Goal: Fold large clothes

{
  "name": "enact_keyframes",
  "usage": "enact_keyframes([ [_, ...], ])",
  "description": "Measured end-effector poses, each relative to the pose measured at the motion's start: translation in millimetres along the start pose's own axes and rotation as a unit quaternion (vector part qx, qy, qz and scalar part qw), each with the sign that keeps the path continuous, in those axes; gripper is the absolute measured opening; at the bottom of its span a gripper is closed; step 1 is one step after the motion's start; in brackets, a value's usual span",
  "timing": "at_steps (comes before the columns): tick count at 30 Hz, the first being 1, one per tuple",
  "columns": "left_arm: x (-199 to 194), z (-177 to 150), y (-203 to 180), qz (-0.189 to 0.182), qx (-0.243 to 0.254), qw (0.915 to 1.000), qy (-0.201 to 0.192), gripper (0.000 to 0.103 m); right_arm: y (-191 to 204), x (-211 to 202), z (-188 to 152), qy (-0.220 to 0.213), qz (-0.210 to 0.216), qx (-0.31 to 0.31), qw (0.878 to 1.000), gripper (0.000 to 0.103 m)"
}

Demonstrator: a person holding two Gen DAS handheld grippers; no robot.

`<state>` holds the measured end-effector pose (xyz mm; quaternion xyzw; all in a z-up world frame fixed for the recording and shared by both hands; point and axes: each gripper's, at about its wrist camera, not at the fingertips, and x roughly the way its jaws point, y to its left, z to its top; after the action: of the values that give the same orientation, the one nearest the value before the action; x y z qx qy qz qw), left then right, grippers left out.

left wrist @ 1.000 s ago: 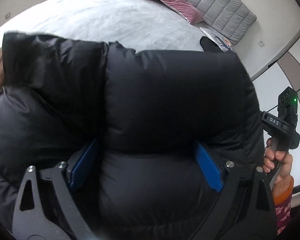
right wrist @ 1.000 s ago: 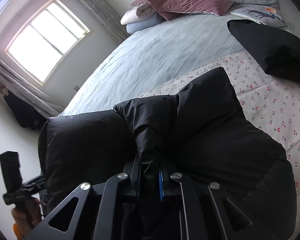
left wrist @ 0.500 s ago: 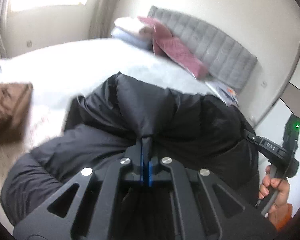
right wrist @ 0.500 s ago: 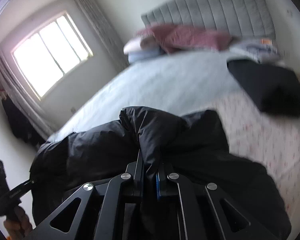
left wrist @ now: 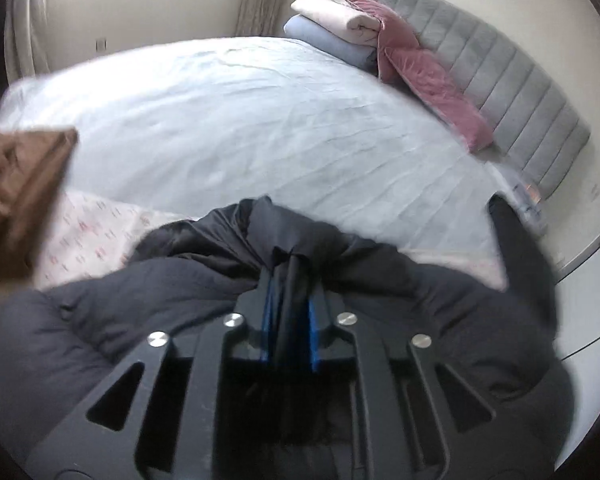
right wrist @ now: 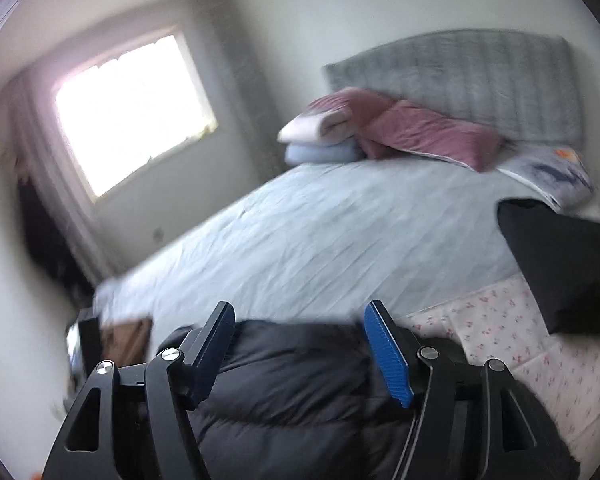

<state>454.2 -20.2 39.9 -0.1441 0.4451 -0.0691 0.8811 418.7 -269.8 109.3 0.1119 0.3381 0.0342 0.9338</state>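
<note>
A black puffer jacket (left wrist: 400,292) lies bunched at the near edge of the bed. My left gripper (left wrist: 290,276) is shut on a fold of its fabric, which sticks up between the blue pads. In the right wrist view the same jacket (right wrist: 296,392) lies below my right gripper (right wrist: 300,320), which is open with its blue pads wide apart and nothing between them.
The bed has a pale blue sheet (left wrist: 260,120) and a floral sheet (right wrist: 540,352) near the front. A brown garment (left wrist: 16,196) lies at the left. Another black garment (right wrist: 560,264) lies at the right. Pink pillows (left wrist: 432,76) and folded blankets lean on the grey headboard (right wrist: 480,76).
My left gripper closed on the jacket and lifted it. My right gripper, shut on a jacket fold half a second ago, has opened and let go. Both views tilted up toward the headboard.
</note>
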Motion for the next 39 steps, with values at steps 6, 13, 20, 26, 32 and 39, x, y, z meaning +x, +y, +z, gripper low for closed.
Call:
enact_keyframes([
  [6,-45.8,-3.0,-4.5,-0.109,-0.032,0.993,-0.031,0.045,22.9,60.2,-33.7,0.061,0.004,0.006,0.998,0.068],
  [13,9.3,-19.0,34.3,0.049,0.04,0.9978,0.023,0.049,-7.2,95.9,-65.2,0.123,-0.032,0.022,0.992,0.068],
  [20,35.3,-26.4,114.5,0.114,-0.035,0.9916,0.05,0.044,-118.0,88.0,-73.3,0.146,-0.142,0.074,0.976,0.068],
  [26,23.4,-19.6,134.2,0.212,0.018,0.9763,0.038,0.044,-186.7,68.4,-95.4,0.163,-0.21,0.08,0.961,0.068],
  [32,-38.8,-24.3,160.7,0.195,0.006,0.9809,-0.004,0.057,-220.6,7.3,-102.1,0.14,-0.252,0.092,0.953,0.068],
  [39,-112.9,-55.4,98.3,0.083,0.019,0.9944,-0.063,0.082,-159.7,-57.7,-94.3,0.091,-0.194,0.078,0.974,0.069],
])
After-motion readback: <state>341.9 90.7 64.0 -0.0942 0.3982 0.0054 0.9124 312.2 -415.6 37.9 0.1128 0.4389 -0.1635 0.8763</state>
